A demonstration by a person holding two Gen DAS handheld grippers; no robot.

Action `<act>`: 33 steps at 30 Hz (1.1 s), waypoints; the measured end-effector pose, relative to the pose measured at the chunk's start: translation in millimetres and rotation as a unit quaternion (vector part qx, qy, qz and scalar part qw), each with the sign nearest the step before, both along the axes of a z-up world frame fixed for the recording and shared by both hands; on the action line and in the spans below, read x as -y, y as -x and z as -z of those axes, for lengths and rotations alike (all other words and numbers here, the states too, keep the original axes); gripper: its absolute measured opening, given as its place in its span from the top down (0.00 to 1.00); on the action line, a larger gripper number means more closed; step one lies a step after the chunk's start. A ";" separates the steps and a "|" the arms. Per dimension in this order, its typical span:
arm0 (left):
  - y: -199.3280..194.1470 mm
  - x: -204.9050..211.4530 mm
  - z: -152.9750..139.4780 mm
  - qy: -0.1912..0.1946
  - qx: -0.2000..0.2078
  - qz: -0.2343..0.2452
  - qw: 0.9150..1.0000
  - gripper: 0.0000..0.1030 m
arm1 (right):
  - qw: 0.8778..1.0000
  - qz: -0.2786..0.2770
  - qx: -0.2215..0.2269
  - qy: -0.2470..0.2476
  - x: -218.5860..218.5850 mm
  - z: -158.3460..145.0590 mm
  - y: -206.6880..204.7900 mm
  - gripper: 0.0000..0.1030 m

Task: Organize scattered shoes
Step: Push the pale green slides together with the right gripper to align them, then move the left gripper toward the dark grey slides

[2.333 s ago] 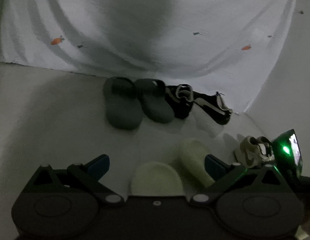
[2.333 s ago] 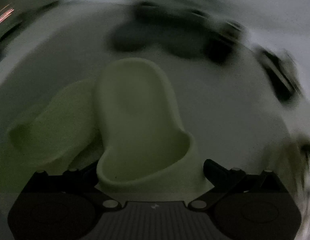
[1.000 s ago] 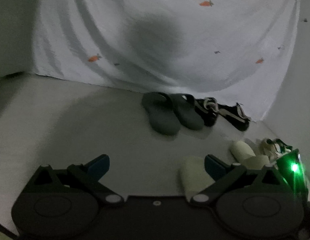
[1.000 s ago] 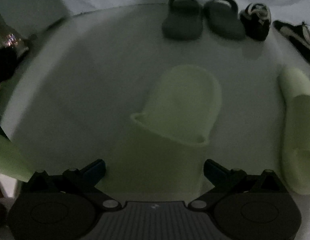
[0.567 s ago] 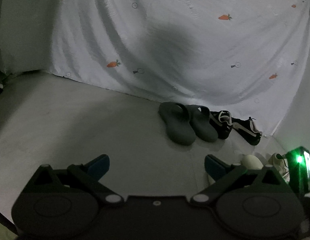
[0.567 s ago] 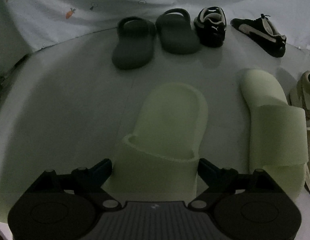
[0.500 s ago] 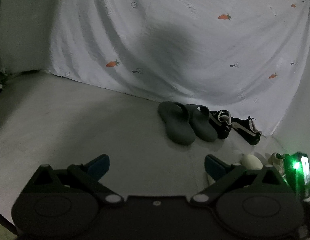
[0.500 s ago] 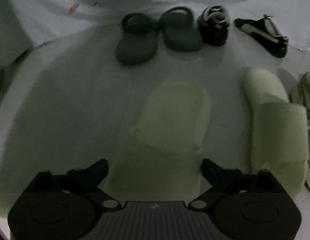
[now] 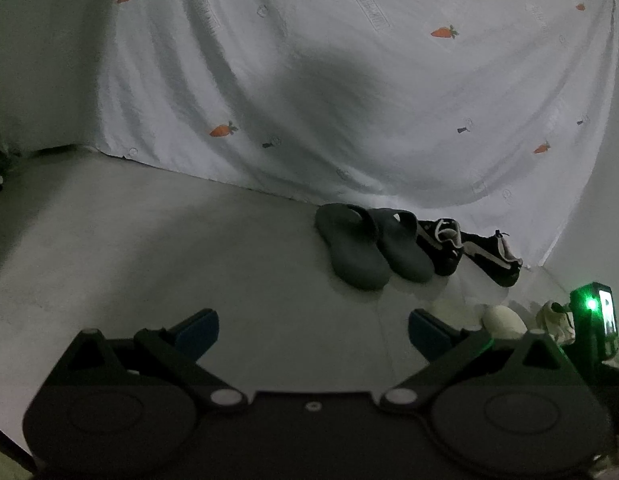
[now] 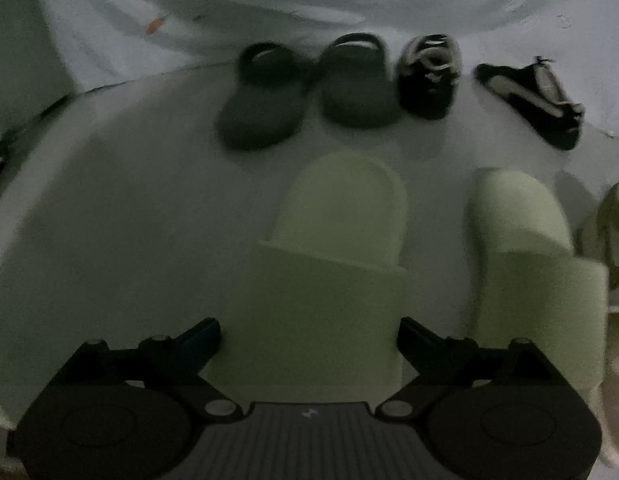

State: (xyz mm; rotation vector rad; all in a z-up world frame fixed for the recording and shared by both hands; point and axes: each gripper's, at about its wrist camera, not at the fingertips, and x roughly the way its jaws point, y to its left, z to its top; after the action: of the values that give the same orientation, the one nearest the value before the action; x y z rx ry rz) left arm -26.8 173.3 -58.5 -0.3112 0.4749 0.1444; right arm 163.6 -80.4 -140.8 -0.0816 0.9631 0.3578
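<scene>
Shoes lie scattered over a pale, dull grey floor (image 9: 189, 260) in a dim room. Nearest, in the right wrist view, a pale green slide (image 10: 333, 248) sits between the spread fingers of the right gripper (image 10: 309, 340); its jaws stand wide on either side of the slide's heel end, and whether the pads touch it cannot be told. Just to its right lies the second pale green slide (image 10: 525, 248), toe pointing away, the two roughly parallel and apart. At the right edge a beige sneaker (image 10: 605, 232) shows only in part.

The left gripper (image 9: 313, 332) hangs over bare floor with its jaws wide and nothing between them; beside its right finger the toe of a green slide (image 9: 503, 320) peeks out, and a device with a green light (image 9: 595, 312) glows at the right.

Farther back, a row stands near the wall: two dark grey slides (image 10: 265, 108), side by side, then a black sneaker (image 10: 429, 76), then a second black sneaker (image 10: 529, 100) lying apart and turned sideways. Behind them a white sheet printed with carrots (image 9: 349, 80) drapes down to the floor.

Compared with half a second ago, the right gripper's view has shifted slightly, the green slide staying between its fingers; the left view is nearly unchanged
</scene>
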 end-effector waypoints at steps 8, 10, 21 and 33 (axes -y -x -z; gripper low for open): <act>-0.3 2.2 -1.5 -0.004 0.002 -0.005 1.000 0.01 | 0.999 0.041 0.004 -0.010 26.0 2.8 -16.7 0.12; -0.3 2.9 -1.4 -0.008 0.001 -0.002 1.000 0.01 | 0.999 0.041 0.004 -0.016 29.9 1.4 -15.6 0.12; -2.3 1.8 0.3 -0.006 -0.010 -0.002 1.000 0.01 | 0.998 0.012 0.056 -0.008 37.4 -9.6 -5.3 0.05; -84.9 52.4 -2.1 -0.001 -0.019 0.099 0.995 0.01 | 0.976 0.074 0.168 -0.118 69.5 -60.2 36.3 0.01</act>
State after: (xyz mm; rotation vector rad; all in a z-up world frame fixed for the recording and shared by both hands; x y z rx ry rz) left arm 58.1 120.9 -56.5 -0.2584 0.5400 -0.0427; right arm 127.3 -149.9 -80.6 0.1430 0.5827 0.3060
